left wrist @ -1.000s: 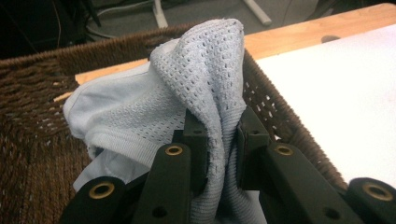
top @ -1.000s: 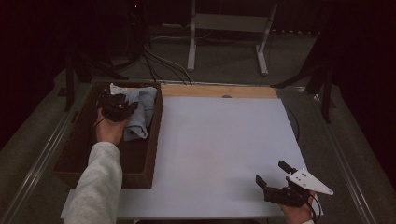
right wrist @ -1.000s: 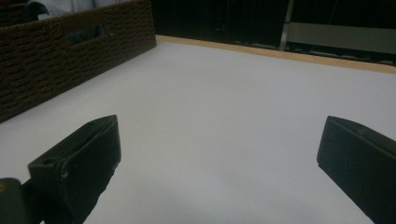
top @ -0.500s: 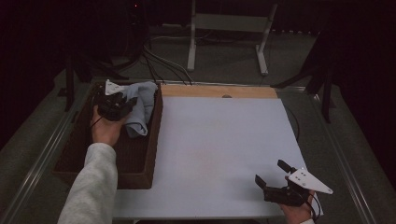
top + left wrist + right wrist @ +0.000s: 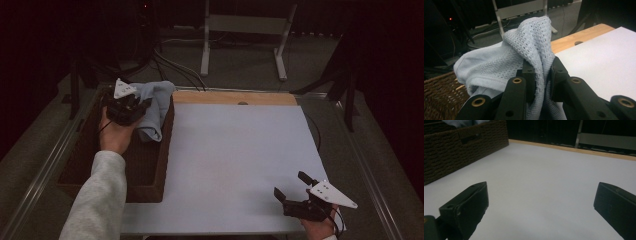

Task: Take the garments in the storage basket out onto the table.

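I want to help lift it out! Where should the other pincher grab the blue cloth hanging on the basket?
Probably the loose fold of the blue cloth draped over the basket wall, coming from the white table side. That part hangs free, while the left gripper pinches the bunched top. The right gripper is open.

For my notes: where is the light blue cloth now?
In the high view, the light blue cloth is far left, over the wicker basket, pinched by the left gripper.

The left gripper (image 5: 131, 107) has lifted the pale blue cloth (image 5: 156, 107) higher, toward the basket's (image 5: 150, 175) far end.
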The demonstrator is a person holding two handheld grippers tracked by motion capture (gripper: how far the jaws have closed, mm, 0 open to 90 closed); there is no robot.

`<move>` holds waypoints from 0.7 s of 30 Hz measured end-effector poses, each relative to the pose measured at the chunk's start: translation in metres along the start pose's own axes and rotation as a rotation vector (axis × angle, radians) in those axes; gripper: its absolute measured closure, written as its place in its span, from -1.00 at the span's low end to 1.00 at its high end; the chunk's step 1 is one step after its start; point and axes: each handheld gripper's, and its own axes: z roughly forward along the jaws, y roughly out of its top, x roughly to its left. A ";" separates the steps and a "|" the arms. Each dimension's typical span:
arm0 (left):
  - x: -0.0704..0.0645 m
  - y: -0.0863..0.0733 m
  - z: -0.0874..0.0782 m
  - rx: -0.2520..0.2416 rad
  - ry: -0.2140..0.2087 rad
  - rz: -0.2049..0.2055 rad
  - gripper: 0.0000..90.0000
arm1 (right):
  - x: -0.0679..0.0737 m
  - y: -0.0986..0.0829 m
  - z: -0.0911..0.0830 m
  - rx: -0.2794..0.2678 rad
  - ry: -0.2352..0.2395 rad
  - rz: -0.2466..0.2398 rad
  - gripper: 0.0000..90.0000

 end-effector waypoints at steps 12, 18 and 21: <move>-0.007 0.007 0.000 -0.011 -0.027 0.009 0.74 | 0.001 0.000 0.001 0.001 0.004 -0.002 -1.00; -0.010 0.013 -0.005 -0.031 -0.050 0.010 0.74 | 0.002 0.002 0.006 0.003 0.021 -0.009 -1.00; -0.012 0.017 -0.006 -0.034 -0.057 0.020 0.74 | 0.003 0.002 0.006 0.006 0.021 -0.010 -1.00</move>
